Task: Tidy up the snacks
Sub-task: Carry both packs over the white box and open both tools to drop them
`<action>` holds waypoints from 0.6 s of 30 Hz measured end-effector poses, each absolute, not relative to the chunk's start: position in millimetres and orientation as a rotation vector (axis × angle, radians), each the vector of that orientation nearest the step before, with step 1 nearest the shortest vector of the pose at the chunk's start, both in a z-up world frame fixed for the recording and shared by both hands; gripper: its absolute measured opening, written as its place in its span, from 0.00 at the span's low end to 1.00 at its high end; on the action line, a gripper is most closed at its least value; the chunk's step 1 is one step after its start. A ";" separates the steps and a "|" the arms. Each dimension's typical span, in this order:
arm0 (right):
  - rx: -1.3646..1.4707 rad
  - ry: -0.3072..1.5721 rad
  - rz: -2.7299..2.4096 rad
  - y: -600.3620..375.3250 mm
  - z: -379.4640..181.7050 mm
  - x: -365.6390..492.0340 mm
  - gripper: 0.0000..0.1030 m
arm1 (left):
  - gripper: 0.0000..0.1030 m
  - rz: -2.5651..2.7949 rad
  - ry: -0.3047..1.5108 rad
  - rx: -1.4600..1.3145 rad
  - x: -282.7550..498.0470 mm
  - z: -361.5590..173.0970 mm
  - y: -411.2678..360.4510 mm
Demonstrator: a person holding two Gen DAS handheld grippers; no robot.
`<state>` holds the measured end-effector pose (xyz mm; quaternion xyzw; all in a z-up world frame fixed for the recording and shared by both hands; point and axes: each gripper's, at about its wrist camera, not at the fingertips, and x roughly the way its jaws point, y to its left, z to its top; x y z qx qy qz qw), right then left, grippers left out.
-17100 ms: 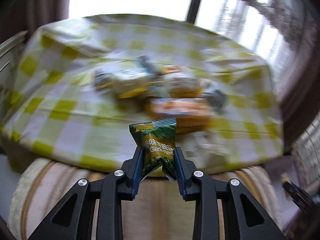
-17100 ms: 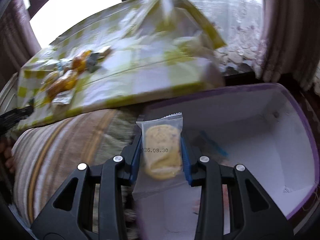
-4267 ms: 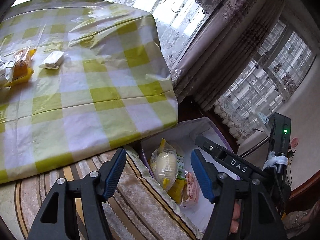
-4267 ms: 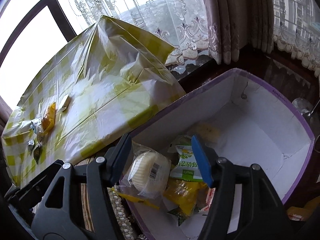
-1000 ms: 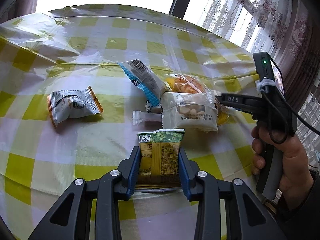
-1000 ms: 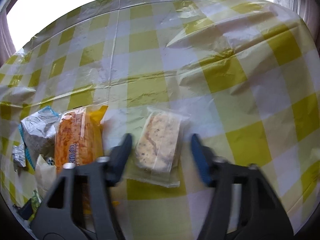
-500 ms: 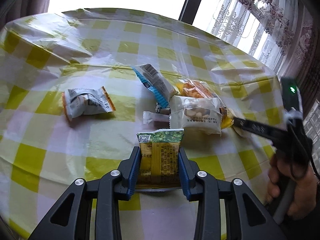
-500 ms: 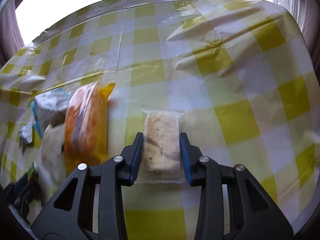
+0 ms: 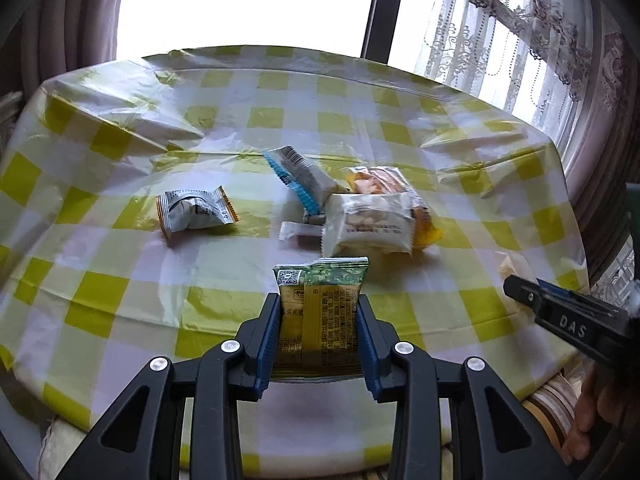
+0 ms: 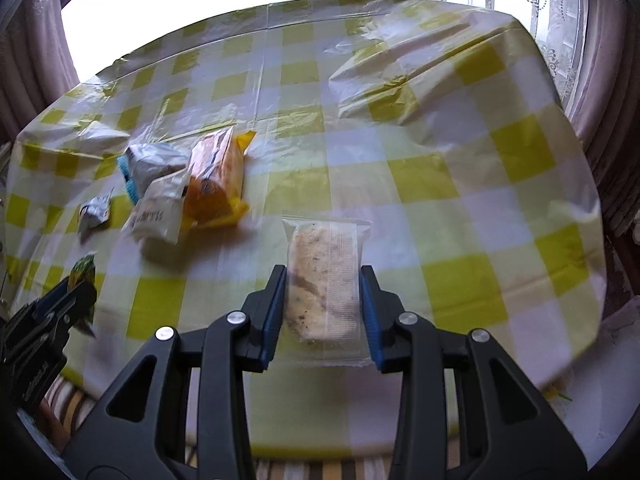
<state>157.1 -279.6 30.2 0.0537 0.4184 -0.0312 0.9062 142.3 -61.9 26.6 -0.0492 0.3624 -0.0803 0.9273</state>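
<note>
My left gripper (image 9: pixel 319 312) is shut on a green and yellow snack packet (image 9: pixel 320 312), held above the near edge of the yellow-checked tablecloth (image 9: pixel 120 292). My right gripper (image 10: pixel 323 284) is shut on a clear-wrapped biscuit (image 10: pixel 324 280), lifted over the cloth. On the table lie a white packet (image 9: pixel 368 224), an orange bread pack (image 9: pixel 384 184), a blue-edged silver packet (image 9: pixel 300 176), a small silver and orange packet (image 9: pixel 194 212) and a small white bar (image 9: pixel 298 234). The right gripper (image 9: pixel 516 292) shows at the right edge of the left wrist view.
A window with lace curtains (image 9: pixel 520 32) stands behind the table. Striped upholstery (image 10: pixel 72 400) shows below the table's near edge. A hand (image 9: pixel 592 416) holds the right gripper's handle.
Both grippers have pulled back from the table and risen with their packets. The right gripper closed on the biscuit a second ago and has carried it back toward the near edge.
</note>
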 end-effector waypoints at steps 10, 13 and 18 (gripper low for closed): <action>0.105 0.860 -0.056 -293.1 41.0 120.4 0.38 | 0.36 -0.226 0.806 -0.073 122.6 32.0 -92.4; 0.105 0.858 -0.061 -299.5 42.7 111.1 0.38 | 0.36 -0.260 0.816 -0.062 116.1 33.1 -105.5; 0.112 0.860 -0.078 -313.5 44.6 96.3 0.38 | 0.36 -0.305 0.824 -0.030 108.3 36.8 -127.6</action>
